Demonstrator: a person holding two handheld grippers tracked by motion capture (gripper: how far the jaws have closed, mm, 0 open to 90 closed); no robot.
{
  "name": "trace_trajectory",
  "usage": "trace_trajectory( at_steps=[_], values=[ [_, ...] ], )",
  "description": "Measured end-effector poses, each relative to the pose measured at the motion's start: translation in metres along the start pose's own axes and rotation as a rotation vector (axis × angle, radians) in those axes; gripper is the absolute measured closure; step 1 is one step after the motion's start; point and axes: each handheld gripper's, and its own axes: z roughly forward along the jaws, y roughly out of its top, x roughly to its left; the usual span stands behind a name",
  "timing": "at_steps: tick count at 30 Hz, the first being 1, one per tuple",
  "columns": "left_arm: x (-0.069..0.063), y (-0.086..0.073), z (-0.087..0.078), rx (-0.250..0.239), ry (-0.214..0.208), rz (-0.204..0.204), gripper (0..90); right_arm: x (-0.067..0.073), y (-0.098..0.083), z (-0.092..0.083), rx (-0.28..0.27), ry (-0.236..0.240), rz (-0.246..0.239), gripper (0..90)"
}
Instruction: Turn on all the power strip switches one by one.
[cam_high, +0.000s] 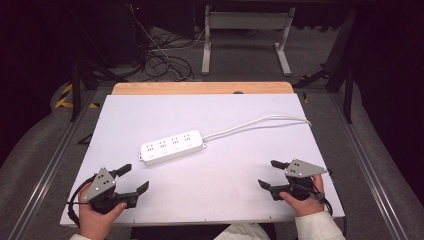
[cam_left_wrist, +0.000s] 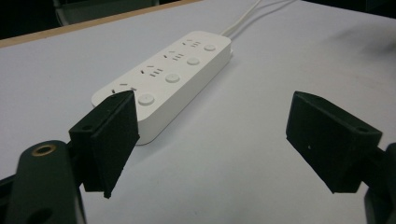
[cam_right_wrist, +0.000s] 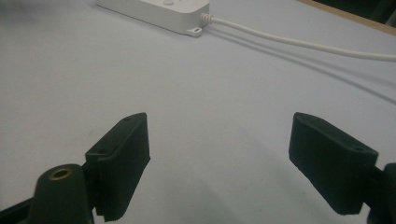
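The left gripper (cam_high: 131, 179) rests at the table's (cam_high: 225, 200) near left corner, jaws spread wide and empty. The right gripper (cam_high: 267, 174) sits at the near right, jaws likewise apart with nothing between them. The power strip (cam_high: 172, 146) lies mid-table, ahead of both and apart from them, its long axis running from near-left to far-right, its cord (cam_high: 260, 122) trailing off toward the far right edge. Its free end points at the left gripper, which looks the nearer of the two.
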Motion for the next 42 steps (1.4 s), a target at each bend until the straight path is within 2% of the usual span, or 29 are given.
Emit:
trace_trajectory(
  at_steps=[1,2,4,6,7,14,16,23,25,26,28,31,36,42],
  values=[
    [0.0,0.001,-0.001,0.005,0.002,0.017,20.6,0.001,0.0,0.0,-0.003,-0.002,-0.007,22.5],
    [0.0,0.001,-0.001,0.006,-0.006,0.015,20.6,0.001,0.0,0.0,-0.003,-0.002,-0.007,22.5],
    [0.0,0.002,-0.002,0.008,-0.008,0.026,26.2,0.001,0.0,0.0,-0.002,-0.006,-0.009,22.8],
    [0.0,0.002,-0.003,0.007,-0.004,0.024,25.9,0.001,0.0,0.0,-0.004,-0.004,-0.006,23.6],
    [0.0,0.002,-0.003,0.008,-0.005,0.008,26.5,0.001,-0.001,0.0,-0.004,-0.001,-0.007,24.6],
    [0.002,0.004,-0.004,0.026,0.003,0.019,27.4,0.002,-0.001,0.0,0.006,0.013,-0.002,26.9],
    [0.0,0.005,-0.004,0.022,0.003,0.008,27.4,0.002,-0.001,0.0,0.007,0.012,-0.002,27.0],
    [-0.001,0.008,-0.005,0.032,-0.004,0.035,30.3,0.002,-0.001,0.0,0.007,0.019,-0.001,27.9],
    [-0.003,0.011,-0.004,0.047,-0.002,0.051,33.2,0.002,-0.002,-0.001,0.005,0.019,0.004,27.9],
    [-0.005,0.016,-0.003,0.084,-0.003,0.067,34.7,0.002,-0.002,-0.001,0.007,0.016,0.004,27.9],
    [-0.006,0.018,-0.003,0.094,-0.003,0.074,35.8,0.002,-0.002,-0.001,0.014,0.009,0.001,28.1],
    [-0.006,0.023,-0.003,0.112,-0.012,0.06,38.3,0.003,-0.002,0.0,0.017,0.01,0.0,28.6],
    [-0.002,0.03,-0.002,0.115,-0.018,0.03,40.7,0.003,-0.002,0.001,0.022,0.009,-0.004,28.6],
    [0.002,0.039,0.0,0.114,-0.015,0.039,42.2,0.004,-0.002,0.001,0.024,0.01,-0.009,29.8]
  ],
)
